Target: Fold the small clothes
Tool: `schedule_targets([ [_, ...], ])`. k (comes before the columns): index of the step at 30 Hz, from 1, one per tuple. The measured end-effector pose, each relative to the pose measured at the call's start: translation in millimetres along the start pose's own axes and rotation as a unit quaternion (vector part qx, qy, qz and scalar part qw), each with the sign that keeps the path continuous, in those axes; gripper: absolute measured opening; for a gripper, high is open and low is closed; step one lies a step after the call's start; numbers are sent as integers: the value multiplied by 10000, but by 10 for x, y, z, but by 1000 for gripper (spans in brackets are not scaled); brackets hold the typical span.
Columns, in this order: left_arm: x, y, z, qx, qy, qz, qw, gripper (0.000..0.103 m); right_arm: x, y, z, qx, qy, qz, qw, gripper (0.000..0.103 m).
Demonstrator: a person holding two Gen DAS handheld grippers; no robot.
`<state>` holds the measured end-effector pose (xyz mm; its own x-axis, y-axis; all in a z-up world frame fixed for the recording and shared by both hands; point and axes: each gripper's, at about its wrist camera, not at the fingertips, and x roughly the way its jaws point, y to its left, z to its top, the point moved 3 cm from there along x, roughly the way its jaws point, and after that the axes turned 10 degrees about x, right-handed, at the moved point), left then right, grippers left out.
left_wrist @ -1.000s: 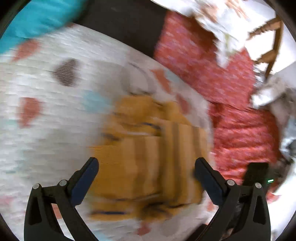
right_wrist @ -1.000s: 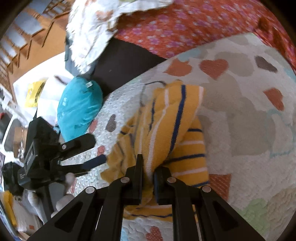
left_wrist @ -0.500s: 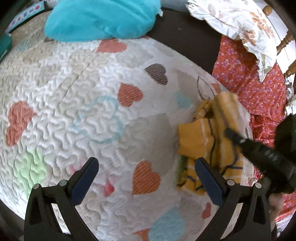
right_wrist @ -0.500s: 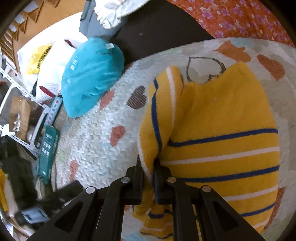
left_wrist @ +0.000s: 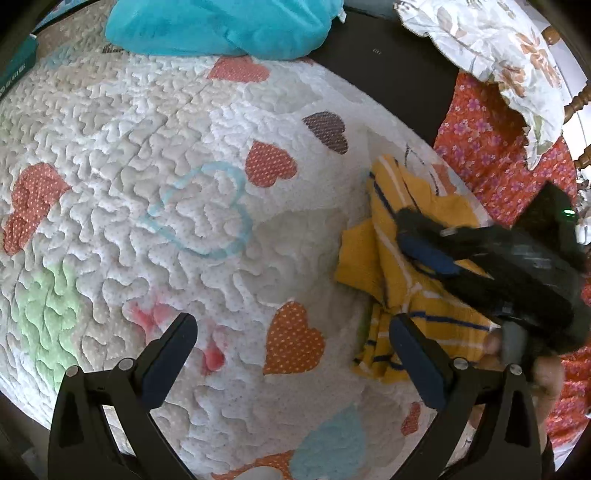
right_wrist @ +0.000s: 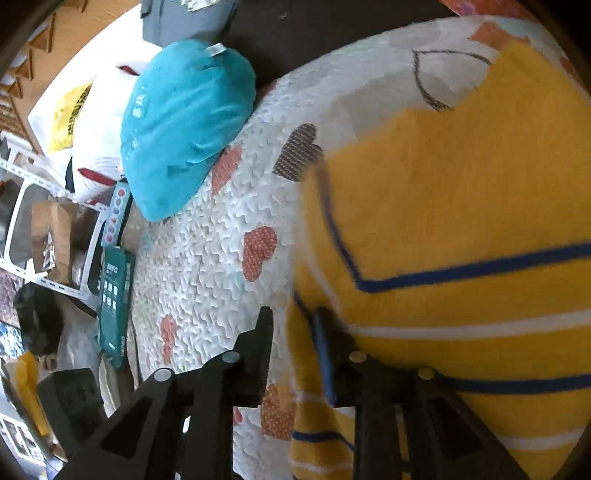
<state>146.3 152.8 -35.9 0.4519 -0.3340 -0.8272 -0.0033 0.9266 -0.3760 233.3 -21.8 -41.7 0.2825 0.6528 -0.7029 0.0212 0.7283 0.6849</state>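
A small yellow garment with blue and white stripes [left_wrist: 391, 266] lies bunched on the white heart-print quilt [left_wrist: 155, 184], at the right of the left wrist view. It fills the right half of the right wrist view [right_wrist: 461, 206]. My left gripper [left_wrist: 291, 350] is open and empty, above bare quilt to the left of the garment. My right gripper [right_wrist: 293, 332] is open, its jaws a little apart at the garment's left edge, the right finger against the cloth. It also shows in the left wrist view [left_wrist: 424, 251], lying over the garment.
A teal cushion [left_wrist: 221, 22] lies at the quilt's far edge, also in the right wrist view [right_wrist: 181, 122]. Red floral fabric [left_wrist: 491, 147] and a white leaf-print cloth [left_wrist: 487, 40] lie to the right. Shelving [right_wrist: 44, 229] and boxes stand beyond the quilt's left side.
My right gripper has opened and let go of the garment, which now lies lower on the quilt. My left gripper swung left off the garment a second ago and has since held still.
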Motion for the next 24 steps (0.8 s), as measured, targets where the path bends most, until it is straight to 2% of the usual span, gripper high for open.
schedule_targets([
  [3, -34, -138, 94, 61, -66, -104, 9999, 103, -427, 181, 15, -288, -398, 392, 9980, 45],
  [5, -19, -304, 183, 165, -85, -228, 9996, 103, -760, 145, 35, -378, -739, 368, 9959, 49],
  [7, 71, -503, 277, 372, -37, -317, 9988, 103, -1088, -93, 62, -308, -1157, -50, 9928, 49],
  [9, 285, -612, 373, 425, 93, -242, 9988, 103, -1319, -428, 71, -125, -1485, -528, 9874, 49],
  [11, 518, -632, 403, 349, 336, -247, 9985, 103, -1431, -746, 69, 233, -1554, -735, 9848, 51],
  [13, 736, -652, 380, 332, 622, -209, 9973, 103, -1488, -1116, 22, 731, -1534, -762, 9825, 52],
  [16, 907, -694, 319, 592, 724, 141, 9955, 103, -1427, -1432, -20, 1128, -1503, -703, 9797, 57],
  [21, 954, -588, 337, 375, 769, -77, 9963, 103, -1358, -1649, -125, 1398, -1485, -445, 9780, 57],
  [24, 747, -594, 325, 555, 549, 134, 9969, 103, -1521, -1546, -300, 1135, -1730, -573, 9767, 57],
])
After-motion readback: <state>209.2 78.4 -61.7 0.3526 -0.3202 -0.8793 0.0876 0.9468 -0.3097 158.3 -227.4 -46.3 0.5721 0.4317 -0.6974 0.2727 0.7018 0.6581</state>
